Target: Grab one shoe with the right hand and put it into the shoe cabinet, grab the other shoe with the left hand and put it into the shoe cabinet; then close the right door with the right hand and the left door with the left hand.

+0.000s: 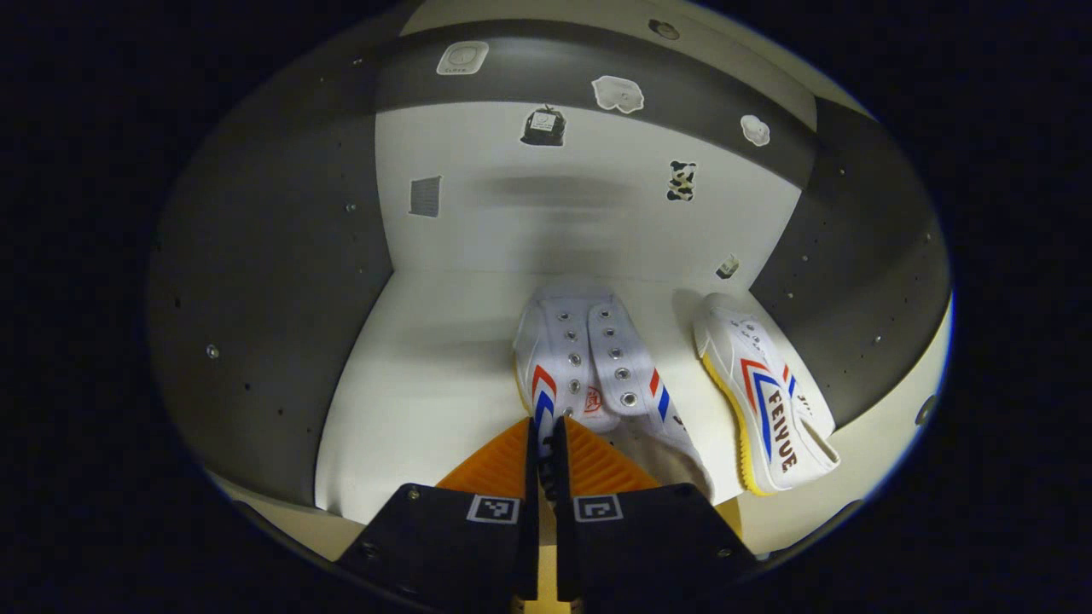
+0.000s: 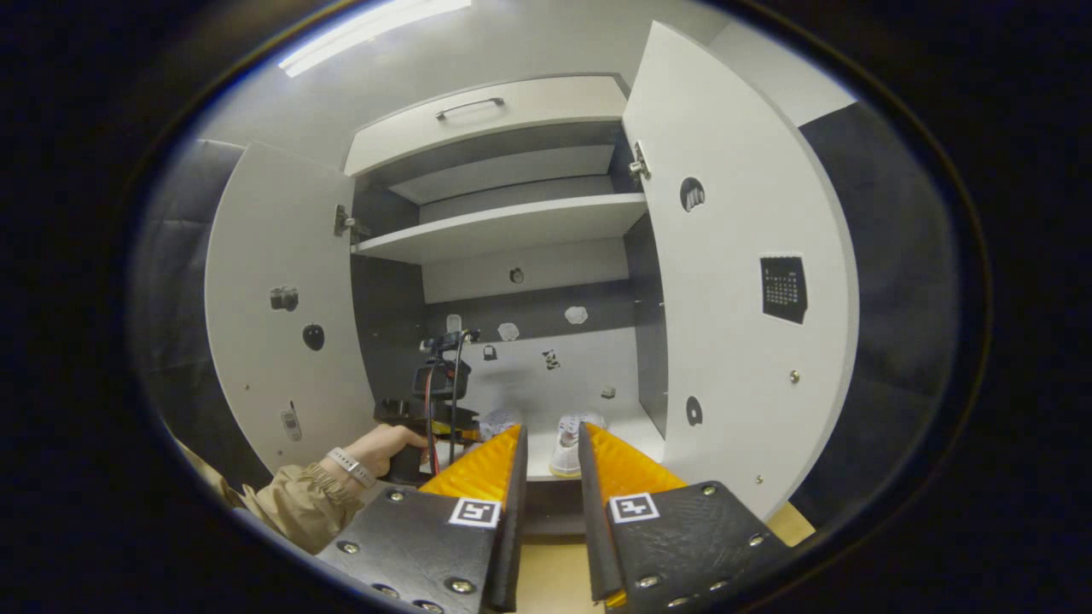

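Left gripper view: left tongs (image 1: 546, 448) nearly pressed together, pinching the heel edge of a white canvas shoe with red and blue chevron stripes and metal eyelets (image 1: 589, 367). Shoe lying straight ahead of the tongs on the pale bottom shelf (image 1: 409, 401) of the shoe cabinet, toe pointing away toward the back wall. Second white canvas shoe with a yellow sole edge (image 1: 768, 396) to the right of the tongs, tipped on its side, just beside the first shoe and close to the dark right inner wall (image 1: 862, 290). Small stickers (image 1: 618, 93) scattered on the back panel above.

Right gripper view: right tongs (image 2: 553, 452) spread apart, nothing between the fingers, held back outside the cabinet. Two-door white and dark grey shoe cabinet (image 2: 512, 230) straight ahead, both doors swung wide: left door (image 2: 273, 341) to the left of the tongs, right door (image 2: 742, 281) to the right, each with small stickers. Tipped shoe (image 2: 570, 443) seen in the gap between the fingers, on the bottom shelf. Other shoe (image 2: 497, 422) just left of it, partly hidden behind the left finger. Farther left, a hand (image 2: 388, 448) with a wristband and tan sleeve (image 2: 290, 503) reaching into the cabinet with the other gripper (image 2: 439, 396).
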Motion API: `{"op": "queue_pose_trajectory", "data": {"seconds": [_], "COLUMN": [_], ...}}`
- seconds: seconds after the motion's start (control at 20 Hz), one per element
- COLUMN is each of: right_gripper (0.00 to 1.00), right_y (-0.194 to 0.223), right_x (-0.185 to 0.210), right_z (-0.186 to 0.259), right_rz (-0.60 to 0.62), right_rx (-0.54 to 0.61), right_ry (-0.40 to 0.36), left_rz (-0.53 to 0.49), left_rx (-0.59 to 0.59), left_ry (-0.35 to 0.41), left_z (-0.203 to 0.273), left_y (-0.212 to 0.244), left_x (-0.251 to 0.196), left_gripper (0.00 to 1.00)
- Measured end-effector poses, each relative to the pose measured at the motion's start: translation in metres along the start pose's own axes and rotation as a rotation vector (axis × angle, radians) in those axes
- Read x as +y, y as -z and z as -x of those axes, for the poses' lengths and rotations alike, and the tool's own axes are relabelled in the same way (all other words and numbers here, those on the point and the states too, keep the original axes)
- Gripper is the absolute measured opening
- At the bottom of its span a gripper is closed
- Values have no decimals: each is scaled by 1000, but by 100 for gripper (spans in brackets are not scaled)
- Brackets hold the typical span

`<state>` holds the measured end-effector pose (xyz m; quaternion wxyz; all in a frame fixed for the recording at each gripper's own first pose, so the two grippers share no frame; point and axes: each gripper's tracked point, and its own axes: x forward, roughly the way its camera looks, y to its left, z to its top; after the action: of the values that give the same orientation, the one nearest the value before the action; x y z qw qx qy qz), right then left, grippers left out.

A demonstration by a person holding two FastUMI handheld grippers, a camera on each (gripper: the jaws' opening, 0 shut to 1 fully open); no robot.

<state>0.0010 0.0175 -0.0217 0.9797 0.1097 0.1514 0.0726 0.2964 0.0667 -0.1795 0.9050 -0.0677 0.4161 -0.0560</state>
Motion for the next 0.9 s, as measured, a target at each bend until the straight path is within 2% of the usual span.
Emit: {"op": "queue_pose_trajectory", "data": {"seconds": [0.05, 0.15, 0.3, 0.4, 0.6, 0.65, 0.7, 0.9], "right_gripper": [32, 32, 32, 32, 32, 32, 32, 33], "right_y": [-2, -7, -15, -22, -32, -33, -32, -34], "right_x": [-3, -10, -23, -37, -84, -99, -114, -155], "right_z": [4, 16, 41, 60, 88, 94, 99, 103], "right_rz": [0, -6, -13, -9, 8, 18, 26, 48], "right_rx": [-6, -23, -54, -80, -113, -117, -118, -122], "right_ry": [4, 10, 23, 51, 172, 209, 239, 314], "left_rz": [-1, -16, -5, -18, -42, -54, -68, -94], "left_rx": [-4, -13, -58, -98, -187, -219, -254, -395], "left_ry": [-14, -64, -36, -23, 19, 30, 47, 117], "left_z": [4, 14, 36, 55, 100, 115, 131, 194], "left_y": [1, 1, -2, -3, -9, -12, -16, -27], "left_x": [1, 9, -1, -8, -30, -36, -44, -71], "left_gripper": [11, 38, 48, 43, 44, 48, 44, 43]}}
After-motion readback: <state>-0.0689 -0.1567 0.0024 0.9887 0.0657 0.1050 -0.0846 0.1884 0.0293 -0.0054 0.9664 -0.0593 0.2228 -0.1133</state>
